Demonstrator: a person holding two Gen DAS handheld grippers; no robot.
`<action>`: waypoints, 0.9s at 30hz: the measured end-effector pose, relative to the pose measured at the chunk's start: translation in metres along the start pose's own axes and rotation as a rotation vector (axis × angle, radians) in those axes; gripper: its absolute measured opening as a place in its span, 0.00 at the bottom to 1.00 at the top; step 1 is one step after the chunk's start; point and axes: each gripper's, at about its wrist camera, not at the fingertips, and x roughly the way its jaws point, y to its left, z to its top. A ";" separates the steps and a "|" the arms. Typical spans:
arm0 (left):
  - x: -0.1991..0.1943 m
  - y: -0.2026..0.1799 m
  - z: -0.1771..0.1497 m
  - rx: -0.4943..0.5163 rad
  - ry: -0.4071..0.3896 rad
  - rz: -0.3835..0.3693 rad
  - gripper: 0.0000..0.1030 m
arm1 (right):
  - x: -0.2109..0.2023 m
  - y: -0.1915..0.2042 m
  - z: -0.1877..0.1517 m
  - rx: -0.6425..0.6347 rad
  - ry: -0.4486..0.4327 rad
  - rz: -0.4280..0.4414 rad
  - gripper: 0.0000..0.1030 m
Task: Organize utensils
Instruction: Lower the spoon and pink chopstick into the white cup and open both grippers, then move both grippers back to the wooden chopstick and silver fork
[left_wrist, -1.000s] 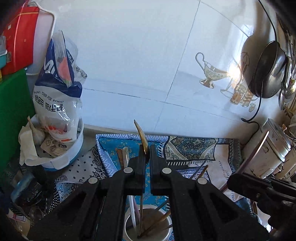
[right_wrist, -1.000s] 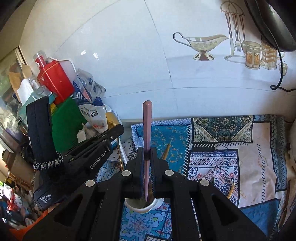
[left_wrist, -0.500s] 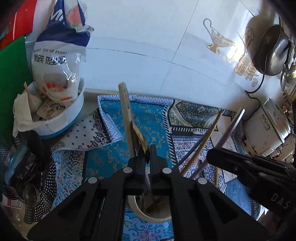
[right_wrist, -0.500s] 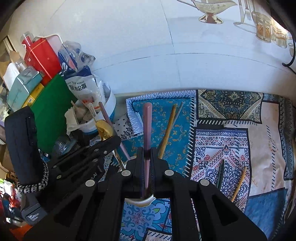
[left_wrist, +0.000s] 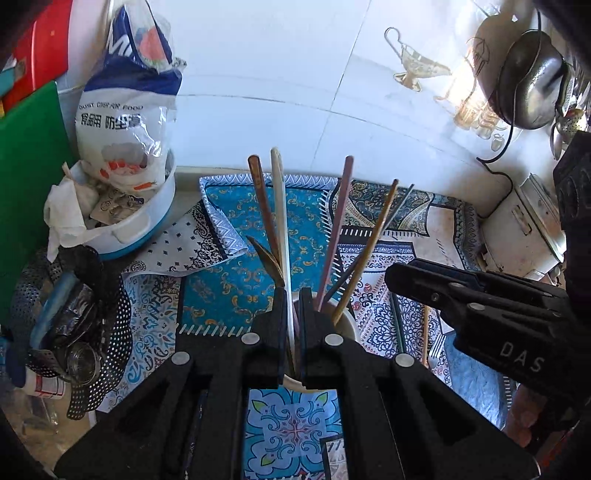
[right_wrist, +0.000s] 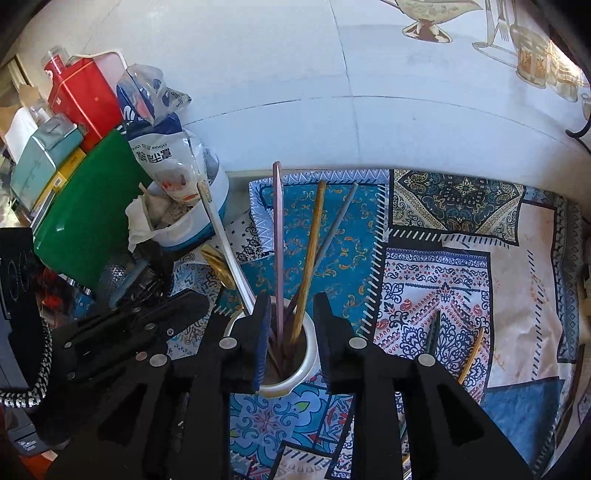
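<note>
White holder cup (right_wrist: 295, 380) on patterned cloth (right_wrist: 443, 258) holds pink chopstick (right_wrist: 277, 240), upright between right gripper (right_wrist: 290, 325) jaws, which are opening (pads clear); left gripper (left_wrist: 291, 321) pinched tight on gold spoon (left_wrist: 269, 260), over cup

Pinching a gold spoon (left_wrist: 266, 263) between the nearly closed jaws of the left gripper (left_wrist: 291, 306), directly over a white cup (left_wrist: 345, 325) at 6 o'clock. Leaning out of it toward 12: pink chopstick (left_wrist: 338, 221), wooden chopstick (left_wrist: 373, 243), white spoon handle (left_wrist: 280, 221). Hovering at 3 o'clock: right gripper (left_wrist: 402, 275).
</note>
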 end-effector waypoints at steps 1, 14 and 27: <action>-0.005 -0.002 0.000 0.002 -0.006 0.001 0.04 | -0.003 0.000 0.000 -0.004 -0.004 -0.001 0.21; -0.044 -0.061 0.005 0.068 -0.084 -0.011 0.18 | -0.068 -0.035 -0.011 -0.018 -0.103 -0.049 0.23; -0.004 -0.145 -0.009 0.175 0.001 -0.088 0.26 | -0.109 -0.118 -0.045 0.105 -0.121 -0.161 0.23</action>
